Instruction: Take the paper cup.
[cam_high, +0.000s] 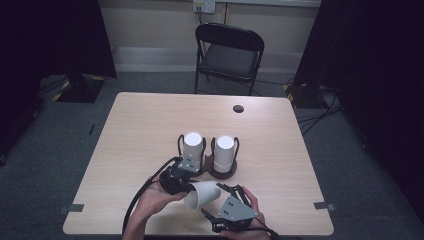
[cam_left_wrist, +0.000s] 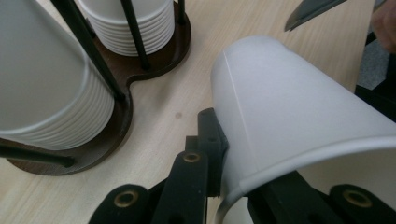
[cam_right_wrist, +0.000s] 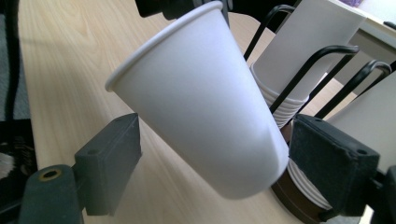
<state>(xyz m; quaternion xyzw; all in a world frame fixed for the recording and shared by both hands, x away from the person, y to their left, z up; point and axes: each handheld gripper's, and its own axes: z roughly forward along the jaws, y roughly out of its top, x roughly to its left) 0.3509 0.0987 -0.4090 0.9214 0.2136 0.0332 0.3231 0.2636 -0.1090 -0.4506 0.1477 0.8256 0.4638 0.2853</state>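
A single white paper cup (cam_high: 202, 197) (cam_left_wrist: 289, 107) (cam_right_wrist: 201, 102) lies tilted just above the table's near edge. My left gripper (cam_high: 176, 183) (cam_left_wrist: 228, 175) is shut on its rim, one jaw outside the wall and one inside the mouth. My right gripper (cam_high: 212, 200) (cam_right_wrist: 222, 163) is open around the cup's base end; the cup sits between its wide-set pads, the left one apart from the wall. Just behind, two stacks of white cups (cam_high: 192, 147) (cam_high: 224, 150) stand upside down in a dark wooden holder (cam_high: 223, 173) (cam_left_wrist: 116, 135) with black wire posts.
The light wooden table (cam_high: 150, 125) has a round cable hole (cam_high: 238, 108) at the back right. A black folding chair (cam_high: 230, 55) stands beyond the far edge. The person's hands come in at the near edge. Grey carpet surrounds the table.
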